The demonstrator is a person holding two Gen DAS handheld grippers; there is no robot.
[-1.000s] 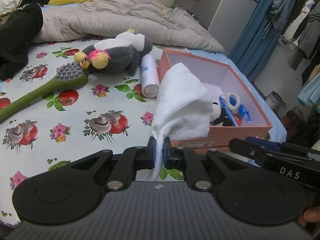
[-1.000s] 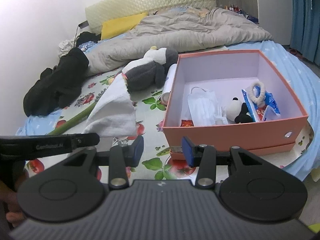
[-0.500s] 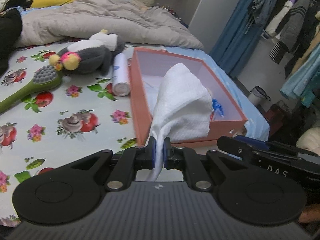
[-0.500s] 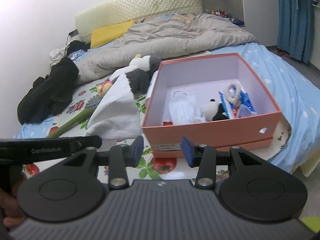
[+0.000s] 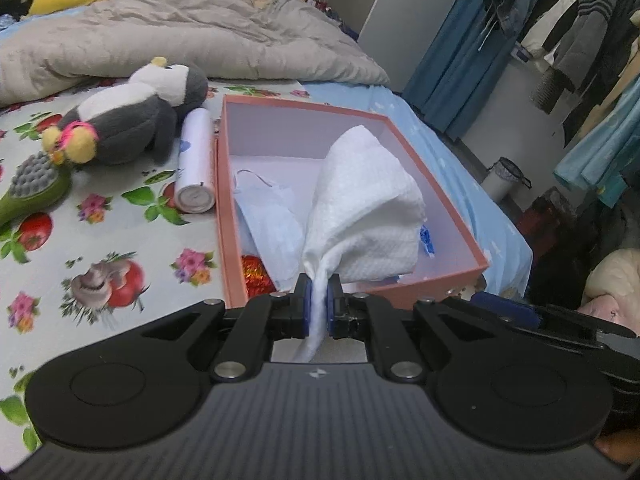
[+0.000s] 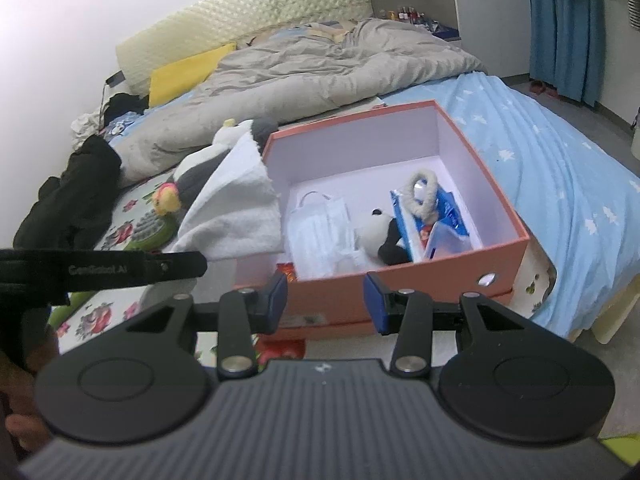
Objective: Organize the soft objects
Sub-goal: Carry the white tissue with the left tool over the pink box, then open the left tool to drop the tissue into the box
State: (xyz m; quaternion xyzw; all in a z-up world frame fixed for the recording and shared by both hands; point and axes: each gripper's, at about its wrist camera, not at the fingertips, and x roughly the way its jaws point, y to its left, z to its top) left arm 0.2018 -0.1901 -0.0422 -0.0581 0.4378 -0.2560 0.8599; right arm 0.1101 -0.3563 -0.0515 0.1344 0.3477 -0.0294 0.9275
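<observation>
My left gripper is shut on a white towel, which hangs up and forward over the open salmon-pink box. In the right wrist view the same towel hangs at the box's left rim. Inside the box lie a face mask, a small panda toy, a blue packet and a fluffy ring. My right gripper stands open with nothing between its fingers, just in front of the box's near wall.
On the flowered sheet left of the box lie a grey-and-white plush penguin, a white roll and a green brush. A grey duvet covers the far bed. Black clothes lie at the left. A clothes rack stands right.
Both grippers have moved right toward the box. The towel in the left gripper now hangs over the box's inside instead of in front of its left corner. The right gripper stays open.
</observation>
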